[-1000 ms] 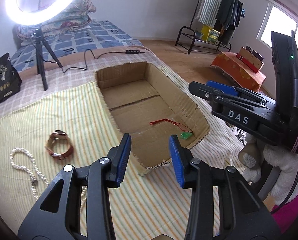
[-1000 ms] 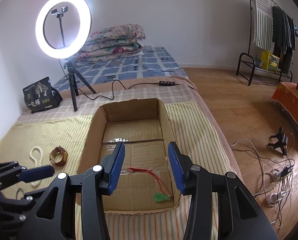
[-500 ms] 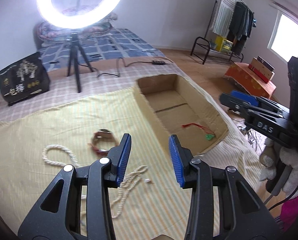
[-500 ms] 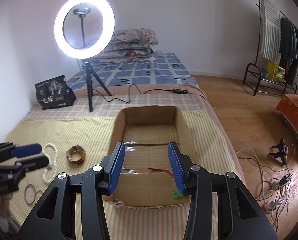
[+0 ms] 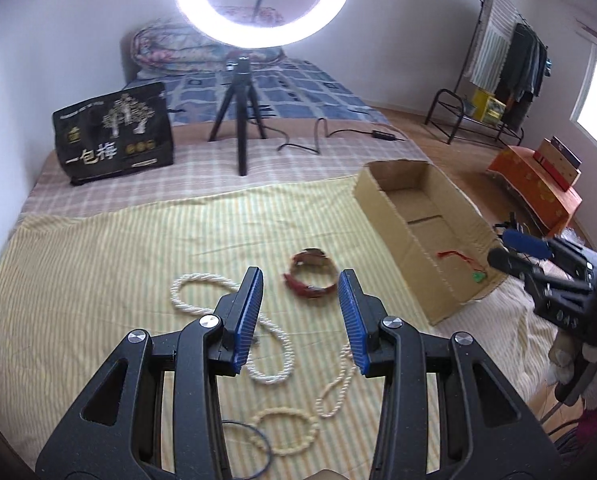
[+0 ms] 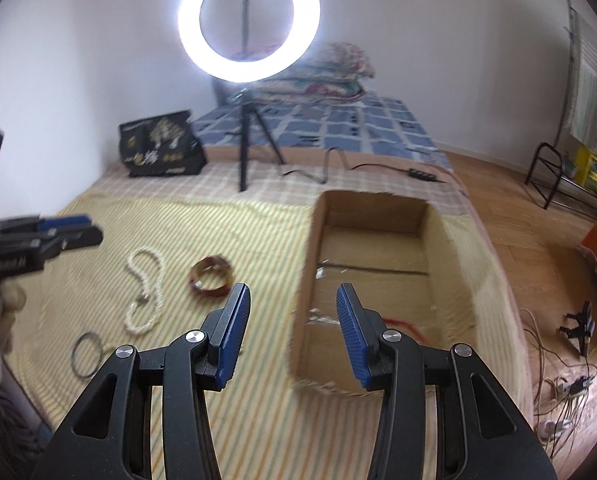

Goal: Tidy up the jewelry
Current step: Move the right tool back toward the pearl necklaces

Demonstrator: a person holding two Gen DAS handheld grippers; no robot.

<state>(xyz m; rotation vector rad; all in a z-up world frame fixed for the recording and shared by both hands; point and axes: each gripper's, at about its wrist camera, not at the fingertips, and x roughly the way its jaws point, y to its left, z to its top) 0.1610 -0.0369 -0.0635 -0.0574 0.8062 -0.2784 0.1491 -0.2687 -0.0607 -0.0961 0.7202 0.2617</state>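
Observation:
My left gripper (image 5: 300, 280) is open and empty above the striped cloth, with a reddish-brown bracelet (image 5: 310, 276) just beyond its fingertips. A white pearl necklace (image 5: 218, 292) loops on the cloth under and left of it. A cream bead bracelet (image 5: 284, 432) and a thin dark ring (image 5: 254, 452) lie nearer. The open cardboard box (image 5: 382, 216) stands to the right, with a red cord and green pendant (image 5: 476, 276) inside. My right gripper (image 6: 292, 292) is open and empty over the box's near-left edge (image 6: 304, 280). The right wrist view also shows the bracelet (image 6: 212, 276) and necklace (image 6: 146, 292).
A ring light on a tripod (image 5: 242, 136) and a black bag (image 5: 114, 136) stand at the back of the bed. A cable (image 5: 338, 136) runs behind the box. The bed's right edge drops to a wooden floor with cables (image 6: 566, 380).
Both grippers have swung left, away from the box toward the jewelry on the cloth. The left gripper now faces the reddish-brown bracelet. Both stay open and empty.

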